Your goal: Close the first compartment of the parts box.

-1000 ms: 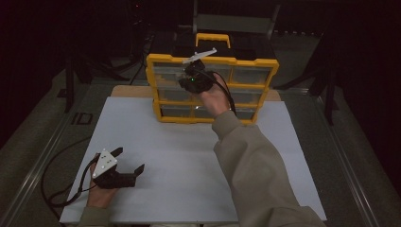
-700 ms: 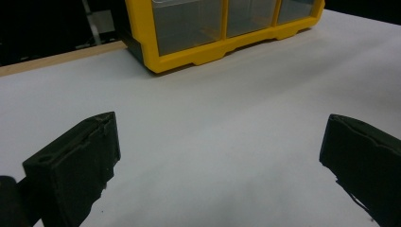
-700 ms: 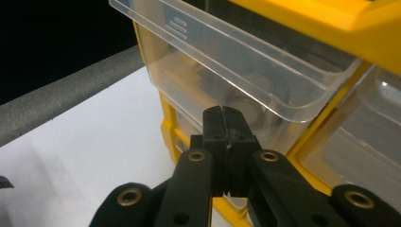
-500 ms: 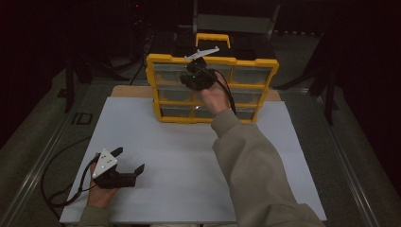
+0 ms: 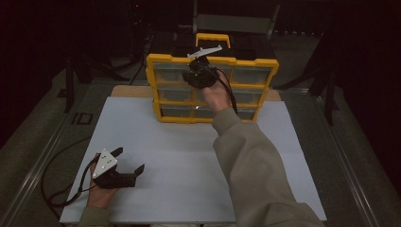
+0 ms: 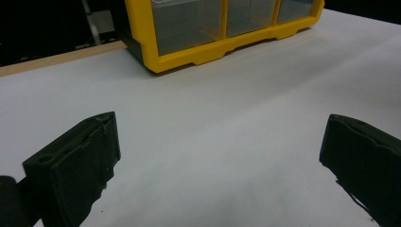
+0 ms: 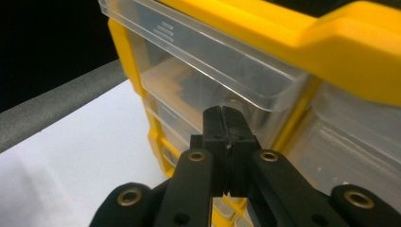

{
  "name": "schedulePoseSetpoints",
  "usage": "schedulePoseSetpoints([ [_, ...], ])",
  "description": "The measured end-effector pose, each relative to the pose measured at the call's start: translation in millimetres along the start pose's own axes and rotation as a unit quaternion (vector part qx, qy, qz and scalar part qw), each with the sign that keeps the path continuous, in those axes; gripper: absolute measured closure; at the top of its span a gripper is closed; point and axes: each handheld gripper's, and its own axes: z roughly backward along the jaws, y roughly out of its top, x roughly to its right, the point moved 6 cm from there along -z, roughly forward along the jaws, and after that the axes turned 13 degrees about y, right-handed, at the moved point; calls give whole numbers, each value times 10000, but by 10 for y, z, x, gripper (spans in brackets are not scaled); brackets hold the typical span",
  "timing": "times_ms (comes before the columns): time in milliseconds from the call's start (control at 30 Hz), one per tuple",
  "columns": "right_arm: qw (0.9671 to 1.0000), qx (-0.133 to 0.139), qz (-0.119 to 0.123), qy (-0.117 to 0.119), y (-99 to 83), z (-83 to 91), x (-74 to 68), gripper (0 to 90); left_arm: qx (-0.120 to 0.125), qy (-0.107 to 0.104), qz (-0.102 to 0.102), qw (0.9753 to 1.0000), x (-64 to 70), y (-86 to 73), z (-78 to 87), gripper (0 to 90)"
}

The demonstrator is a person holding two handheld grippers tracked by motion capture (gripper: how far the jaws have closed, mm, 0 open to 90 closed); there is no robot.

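Little changed over the last second: right hand-held gripper (image 5: 202, 74) held at the top row of the yellow drawer cabinet (image 5: 156, 85), at twelve o'clock on the tabletop (image 5: 189, 142), much as a second ago, perhaps nudged a touch to the right. Left hand-held gripper (image 5: 124, 166) parked at seven o'clock, unmoved. Probably a sign of a pause just ahead of the pull, not of progress; top-row drawer (image 7: 198, 61) judged barely out, if at all.

From the right gripper view: jaws pressed together, clenched on nothing visible between them, tips just below the clear lip of that drawer and close against its front. Whether touching the plastic, hard to tell. Ribbed grip marks on the lip, and the lower drawers stepping down behind the jaws, plain here and lost from above, where the gripper body hides the contact spot.

From the left gripper view: jaws spread wide, released, bare white surface between them, bottom edge of the cabinet (image 6: 217, 47) up at one o'clock, well apart.

From the high view alone: the whole layout, sleeve (image 5: 255, 161) stretched from five o'clock toward the cabinet, yellow carry handle (image 5: 210, 38) on top.
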Motion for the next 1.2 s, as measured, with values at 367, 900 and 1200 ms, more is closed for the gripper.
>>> schedulePoseSetpoints([
  [367, 9997, 111, -121, -194, 4, 30, 114, 897, 6, 3, 3, 10000, 0, 1, 1, 3],
  [900, 9998, 118, -88, -162, -23, 30, 96, 858, 4, 14, 9, 10000, -2, 2, -1, 3],
  [1200, 9998, 151, 45, 101, -132, 102, 31, 686, 9, 16, 14, 10000, -1, 4, -2, 3],
])
